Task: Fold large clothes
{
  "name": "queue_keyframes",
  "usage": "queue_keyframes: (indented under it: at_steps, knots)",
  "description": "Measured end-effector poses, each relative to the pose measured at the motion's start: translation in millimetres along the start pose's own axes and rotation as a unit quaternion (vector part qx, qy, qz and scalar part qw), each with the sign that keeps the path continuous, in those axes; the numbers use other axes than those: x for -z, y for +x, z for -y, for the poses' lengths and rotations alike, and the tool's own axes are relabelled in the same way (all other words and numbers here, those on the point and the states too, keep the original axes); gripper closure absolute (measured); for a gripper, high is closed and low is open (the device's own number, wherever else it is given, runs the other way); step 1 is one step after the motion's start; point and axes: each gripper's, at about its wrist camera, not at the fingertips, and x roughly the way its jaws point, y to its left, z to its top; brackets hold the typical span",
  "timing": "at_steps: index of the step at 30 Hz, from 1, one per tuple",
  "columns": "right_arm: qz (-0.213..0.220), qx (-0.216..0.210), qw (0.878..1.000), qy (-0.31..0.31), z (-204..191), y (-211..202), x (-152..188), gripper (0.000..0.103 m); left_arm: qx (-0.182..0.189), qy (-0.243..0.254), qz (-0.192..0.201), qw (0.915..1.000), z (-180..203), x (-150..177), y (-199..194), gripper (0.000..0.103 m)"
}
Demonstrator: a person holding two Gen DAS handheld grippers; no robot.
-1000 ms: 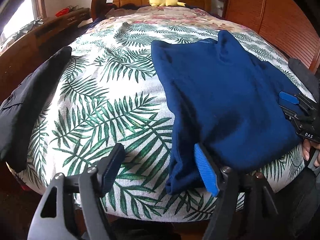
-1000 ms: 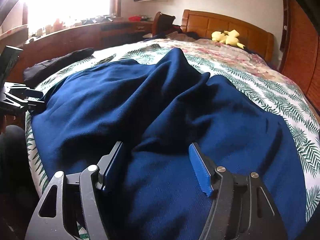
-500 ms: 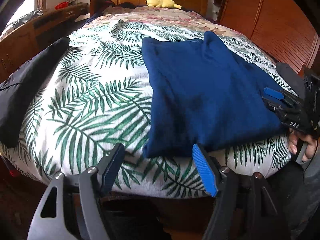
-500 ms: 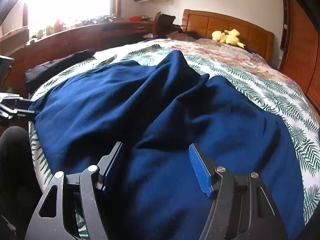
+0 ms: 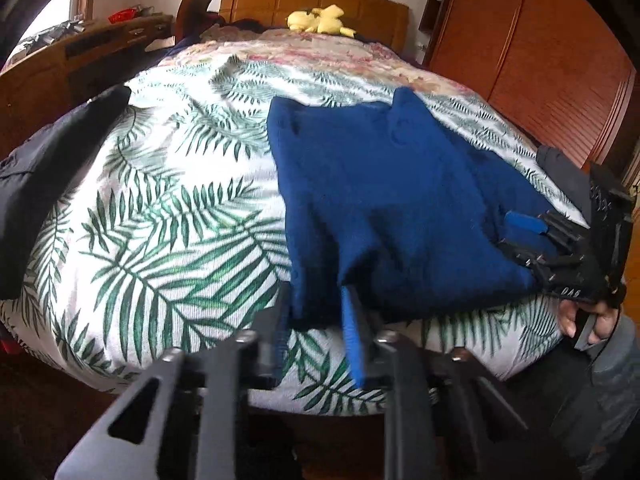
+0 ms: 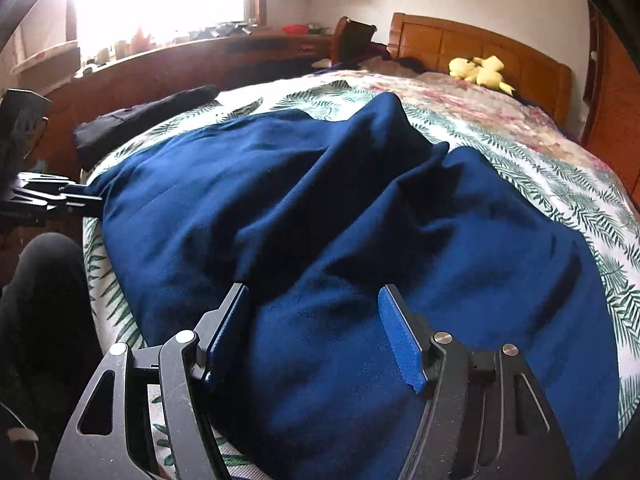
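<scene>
- My left gripper (image 5: 316,320) has just been closing, and the near corner of the blue garment (image 5: 384,208) now sits pinched between its fingers; the rest lies spread beyond them on the leaf-print bedspread (image 5: 160,220).
- My right gripper (image 6: 316,336) stands wide, fingers resting on the cloth, nothing gripped.
- Risk: I judge the left bite shallow, near the hem; a pull could slip the corner free or take one layer only.
- Risk: lifting one-handed would drag the garment askew, since my right has no hold.
- Risk: the ridge bunched ahead of my right fingers could get folded in as a crease.
- Hard to make out: my left fingers are blurred, so how deep the bite goes is unclear.
- Hidden: the hem under my right fingers, and the garment's far sleeve.
</scene>
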Motion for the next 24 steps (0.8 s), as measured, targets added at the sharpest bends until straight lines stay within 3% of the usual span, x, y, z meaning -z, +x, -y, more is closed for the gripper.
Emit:
queue_keyframes:
  at_steps: [8,17,24]
  knots:
    - [0.007,0.003,1.0,-0.001,2.9,-8.9,1.6,0.035,-0.013,0.036,0.06,0.9975,31.1,-24.6,-26.0,0.096]
    - [0.034,0.048,0.998,0.038,40.5,-53.9,24.7,0.035,0.016,0.097,0.114,0.9887,110.6,-79.7,-39.0,0.098]
    - [0.051,0.09,0.99,0.093,86.6,-100.8,63.5,0.035,0.102,0.169,0.12,0.9729,230.5,-111.1,-16.8,0.1]
